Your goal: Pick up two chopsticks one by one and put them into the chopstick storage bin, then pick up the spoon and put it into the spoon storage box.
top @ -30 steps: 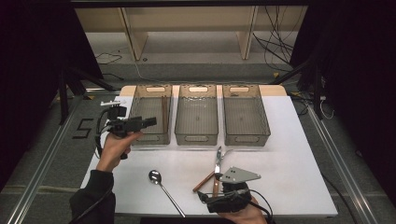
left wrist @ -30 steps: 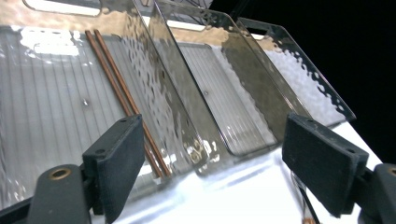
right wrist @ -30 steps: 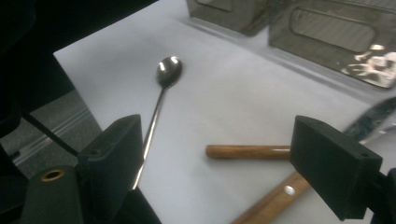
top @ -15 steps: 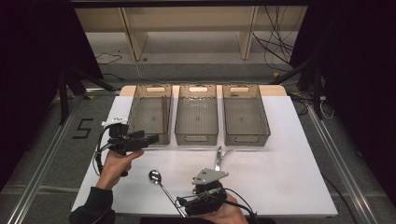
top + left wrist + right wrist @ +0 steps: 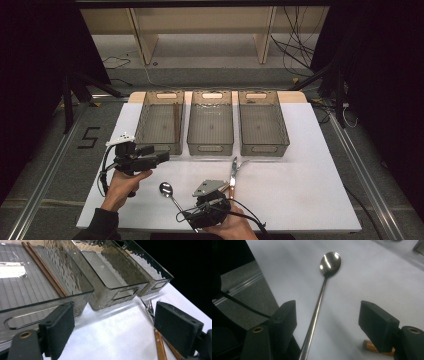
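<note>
Between right gripper (image 5: pixel 327 322) jaws (closing), spoon (image 5: pixel 322 295)

Spoon (image 5: pixel 330 263) in the upper middle of the right gripper view is polished metal, mirror-shiny. The bins (image 5: pixel 117 277) are smoky see-through plastic, glossy with a rippled texture. Chopsticks (image 5: pixel 45 272) upper left look like reddish wood. Table (image 5: pixel 310 175) is matt white, gripper pads (image 5: pixel 60 327) matt black and rubbery.

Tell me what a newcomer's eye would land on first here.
Three smoky clear bins stand in a row at the far side of the white table; the left one holds brown chopsticks. Near the front edge, a long shiny spoon lies between the open jaws of the right gripper, with a wooden-handled fork just beside it.
</note>
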